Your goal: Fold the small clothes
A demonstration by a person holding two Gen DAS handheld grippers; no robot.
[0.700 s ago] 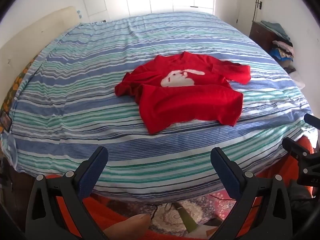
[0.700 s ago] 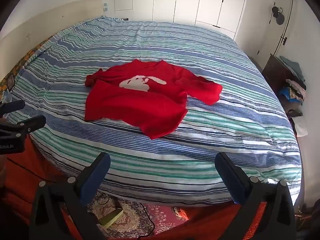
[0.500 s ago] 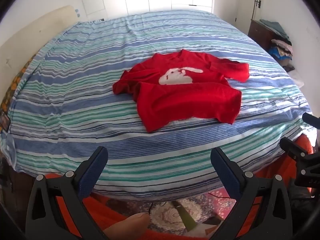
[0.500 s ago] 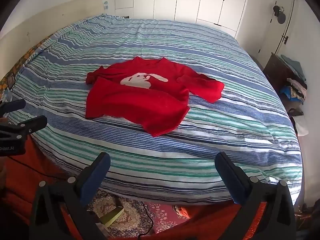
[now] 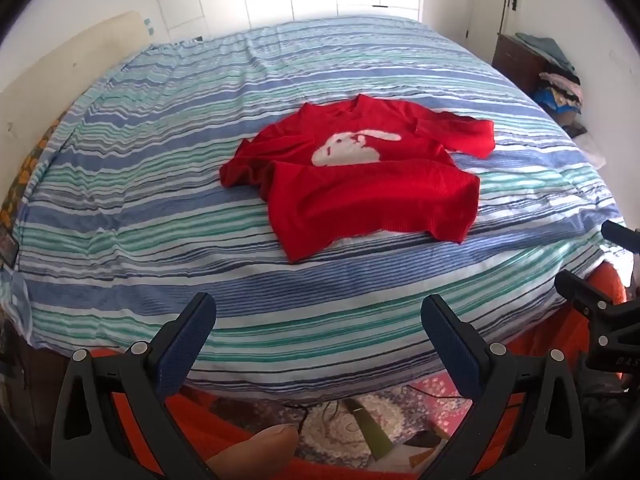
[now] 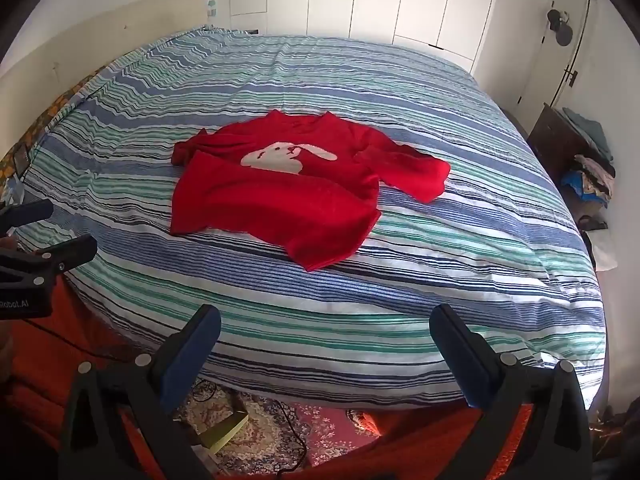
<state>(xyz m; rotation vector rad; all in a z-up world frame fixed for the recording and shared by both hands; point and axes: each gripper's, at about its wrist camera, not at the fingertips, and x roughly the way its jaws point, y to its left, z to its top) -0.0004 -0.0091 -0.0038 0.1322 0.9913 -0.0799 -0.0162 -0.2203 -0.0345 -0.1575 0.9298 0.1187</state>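
A red sweater [image 5: 360,184] with a white rabbit motif [image 5: 352,146] lies near the middle of a bed covered in a blue, green and white striped duvet [image 5: 160,200], its neck toward the far wardrobe doors [image 6: 400,0] and its hem toward the near edge, so its long axis runs away from the viewer, slightly askew. One sleeve stretches out to the right while the other is bunched at the left. The left gripper [image 5: 318,328] and right gripper [image 6: 324,336] hover over the bed's near edge, well apart from the sweater, each with its fingers [image 5: 188,336] spread wide and nothing between them.
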